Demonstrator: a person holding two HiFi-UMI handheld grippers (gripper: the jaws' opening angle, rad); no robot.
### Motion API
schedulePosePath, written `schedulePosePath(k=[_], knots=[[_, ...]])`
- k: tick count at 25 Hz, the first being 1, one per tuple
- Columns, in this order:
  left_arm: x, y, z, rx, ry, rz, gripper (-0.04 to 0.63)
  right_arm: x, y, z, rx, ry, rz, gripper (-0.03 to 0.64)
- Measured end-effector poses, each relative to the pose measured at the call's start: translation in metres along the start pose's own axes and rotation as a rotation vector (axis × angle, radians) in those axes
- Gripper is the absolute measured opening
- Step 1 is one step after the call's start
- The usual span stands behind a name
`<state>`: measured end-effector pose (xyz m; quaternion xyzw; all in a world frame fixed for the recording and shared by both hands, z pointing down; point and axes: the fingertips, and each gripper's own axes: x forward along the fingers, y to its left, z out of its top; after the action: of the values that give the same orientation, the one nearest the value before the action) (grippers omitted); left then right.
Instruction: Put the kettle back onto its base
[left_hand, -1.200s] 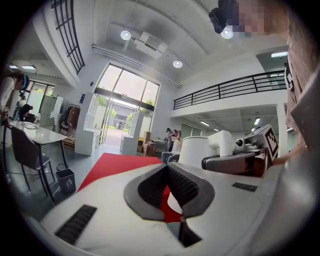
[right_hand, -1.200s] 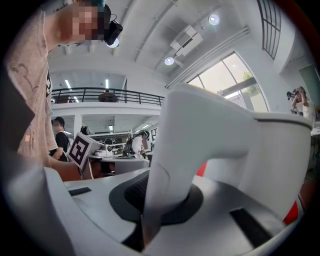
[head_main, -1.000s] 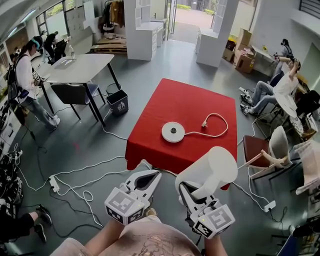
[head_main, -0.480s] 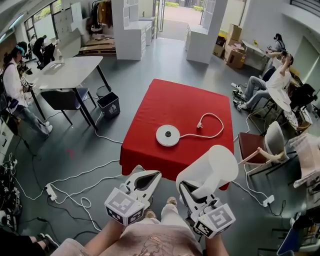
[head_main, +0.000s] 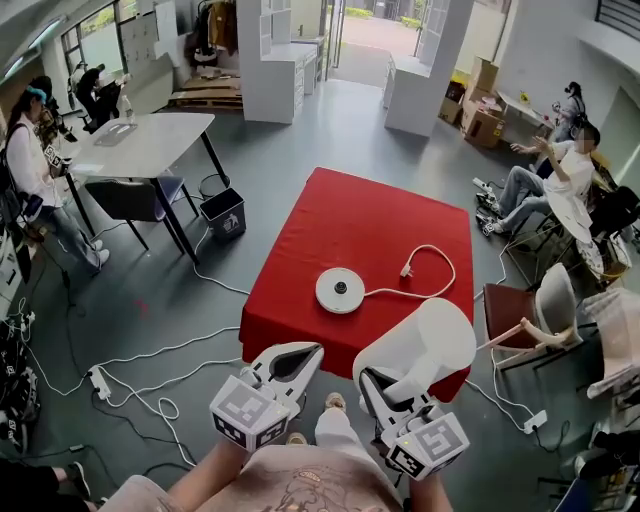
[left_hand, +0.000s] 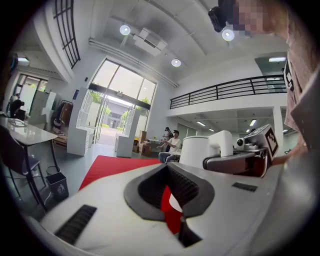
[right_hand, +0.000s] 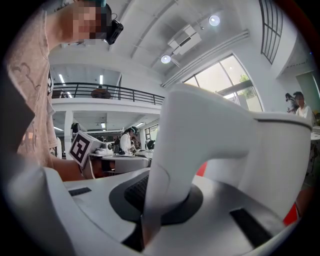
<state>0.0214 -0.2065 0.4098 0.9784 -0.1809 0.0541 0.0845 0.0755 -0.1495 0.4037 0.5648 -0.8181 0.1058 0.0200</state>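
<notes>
Right tool (head_main: 384, 386) clamped on the handle of the white kettle (head_main: 425, 343), held upright in the air well apart from the round base (head_main: 340, 290), which sits bare on the red surface (head_main: 370, 210); left tool (head_main: 296, 360) closed, empty, equally short of the base; kettle lifted, approach and set-down judged outstanding.

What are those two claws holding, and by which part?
The right gripper holds the white kettle by its handle; the left gripper holds nothing.

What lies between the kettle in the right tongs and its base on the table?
Only bare red tablecloth, as the head view shows; the kettle and base are apart.
</notes>
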Motion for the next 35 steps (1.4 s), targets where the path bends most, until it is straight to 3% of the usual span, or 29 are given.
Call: schedulePosePath(k=[20, 35], knots=[[0.052, 0.044, 0.004, -0.026, 0.013, 0.052, -0.012, 0.069, -0.051, 0.016, -0.016, 0.03, 0.122, 0.048], [0.071, 0.089, 0.009, -0.032, 0.028, 0.149, -0.012, 0.157, -0.083, 0.038, -0.068, 0.022, 0.273, 0.049]])
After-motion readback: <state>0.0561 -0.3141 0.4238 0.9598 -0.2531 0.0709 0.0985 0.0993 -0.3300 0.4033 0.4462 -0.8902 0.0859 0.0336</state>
